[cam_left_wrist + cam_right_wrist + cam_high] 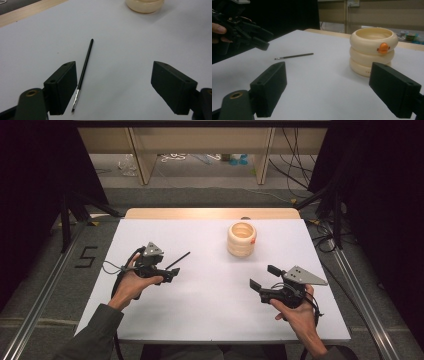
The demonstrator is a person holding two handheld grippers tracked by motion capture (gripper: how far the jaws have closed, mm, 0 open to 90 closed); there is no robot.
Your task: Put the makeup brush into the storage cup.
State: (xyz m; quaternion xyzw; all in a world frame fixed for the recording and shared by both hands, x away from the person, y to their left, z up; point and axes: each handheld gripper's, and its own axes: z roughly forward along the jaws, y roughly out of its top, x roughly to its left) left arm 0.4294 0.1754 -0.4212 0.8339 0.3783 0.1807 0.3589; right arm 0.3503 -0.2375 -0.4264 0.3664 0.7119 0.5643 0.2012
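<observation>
The right gripper point(262, 276) is held nearest the camera in the high view, above the white table point(210, 320), on the near right side of the cream holder point(241, 239); its jaws are spread wide and nothing is held between them; the right hand point(299, 312) is wrapped around its body, and a grey three-cornered plate point(302, 275) is carried on top. The left gripper point(172, 273) is held well to the near left of the cream holder, gripped by the left hand point(131, 284); in the left gripper view its jaws are seen wide apart and empty, and a grey plate point(152, 250) is likewise mounted on top. A thin black paintbrush point(83, 71) is laid flat on the table just beyond the left gripper, to the left of the cream holder and well apart from it; in the left gripper view its bristle end is seen just beside the left-hand jaw, and its handle is pointed away toward the far side. The cream holder is stood upright on the far half of the table, right of centre; it is formed of three stacked rings, open at the top, and an orange knob point(383, 47) is seen on its upper ring in the right gripper view. Beyond the holder, a wooden edge point(210, 213) is seen at the far side of the table.
</observation>
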